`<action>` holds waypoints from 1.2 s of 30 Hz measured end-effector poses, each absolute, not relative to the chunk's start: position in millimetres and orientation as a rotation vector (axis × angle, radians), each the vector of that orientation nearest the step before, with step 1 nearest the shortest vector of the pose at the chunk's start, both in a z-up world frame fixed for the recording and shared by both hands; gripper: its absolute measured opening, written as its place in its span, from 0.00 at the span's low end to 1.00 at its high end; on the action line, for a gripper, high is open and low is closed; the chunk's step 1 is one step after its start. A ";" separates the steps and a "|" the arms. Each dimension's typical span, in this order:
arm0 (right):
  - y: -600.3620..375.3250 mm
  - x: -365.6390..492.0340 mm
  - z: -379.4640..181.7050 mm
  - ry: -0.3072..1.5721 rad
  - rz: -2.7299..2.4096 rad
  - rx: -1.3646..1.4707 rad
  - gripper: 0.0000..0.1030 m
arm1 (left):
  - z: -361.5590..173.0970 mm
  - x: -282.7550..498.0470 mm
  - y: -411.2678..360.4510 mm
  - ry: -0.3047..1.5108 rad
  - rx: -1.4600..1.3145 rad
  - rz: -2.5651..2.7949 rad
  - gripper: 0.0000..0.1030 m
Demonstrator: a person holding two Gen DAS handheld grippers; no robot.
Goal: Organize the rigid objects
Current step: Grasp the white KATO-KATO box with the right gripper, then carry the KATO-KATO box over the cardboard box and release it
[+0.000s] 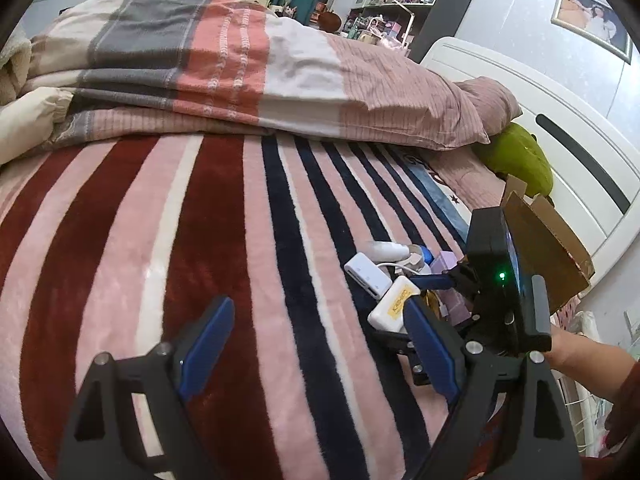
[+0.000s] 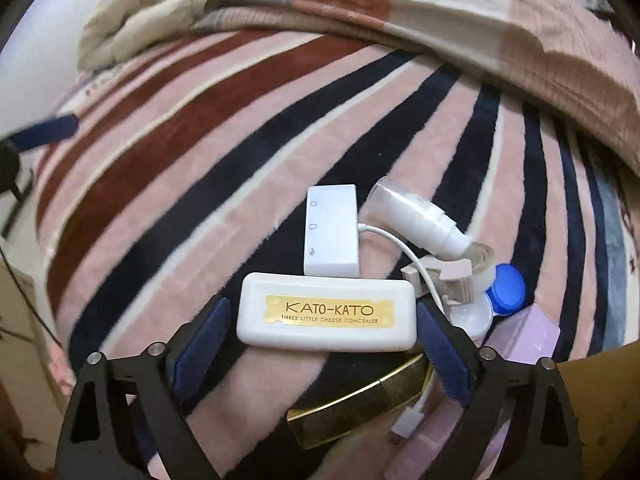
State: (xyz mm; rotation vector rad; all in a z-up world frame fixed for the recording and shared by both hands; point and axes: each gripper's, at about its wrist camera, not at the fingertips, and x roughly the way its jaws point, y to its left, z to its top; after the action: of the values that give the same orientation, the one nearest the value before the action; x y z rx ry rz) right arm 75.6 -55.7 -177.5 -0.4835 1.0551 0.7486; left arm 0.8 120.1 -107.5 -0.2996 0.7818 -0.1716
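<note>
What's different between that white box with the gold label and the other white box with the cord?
The labelled box lies crosswise between the open right tongs; the corded box lies lengthwise beyond it, outside them. The labelled one bears a gold sticker reading KATO-KATO; the corded one shows only small grey port icons. A white cable trails from the corded box; the labelled one has none. Both are white, rounded rectangles on the striped blanket.

The gold tube (image 2: 360,404) runs partly under the concealer case (image 2: 326,316); the purple box (image 2: 532,336) is cut off by cardboard.
</note>
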 end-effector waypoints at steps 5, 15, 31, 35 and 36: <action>-49.2 69.0 -173.1 1.009 0.742 -0.480 0.82 | -108.4 5.7 116.2 0.815 -0.299 -0.210 0.82; -65.0 9.1 -59.6 0.705 0.968 -0.423 0.82 | -57.7 33.2 53.0 0.804 -0.335 -0.549 0.39; -233.4 50.1 3.7 0.649 0.741 -0.242 0.82 | 1.6 116.1 -136.6 0.863 -0.097 -0.806 0.26; -267.5 75.0 -7.6 0.759 0.697 -0.188 0.82 | -14.4 144.8 -169.3 0.958 -0.084 -0.850 0.26; -272.8 83.7 -11.9 0.798 0.688 -0.181 0.82 | -17.0 148.7 -174.5 0.974 -0.074 -0.851 0.26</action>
State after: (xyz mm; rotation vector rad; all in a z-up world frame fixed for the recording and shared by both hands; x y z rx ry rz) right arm 83.7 -272.8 -11.9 -0.1811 0.7985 0.6878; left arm 148.7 -174.5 -17.0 -0.0737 0.9736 -0.8513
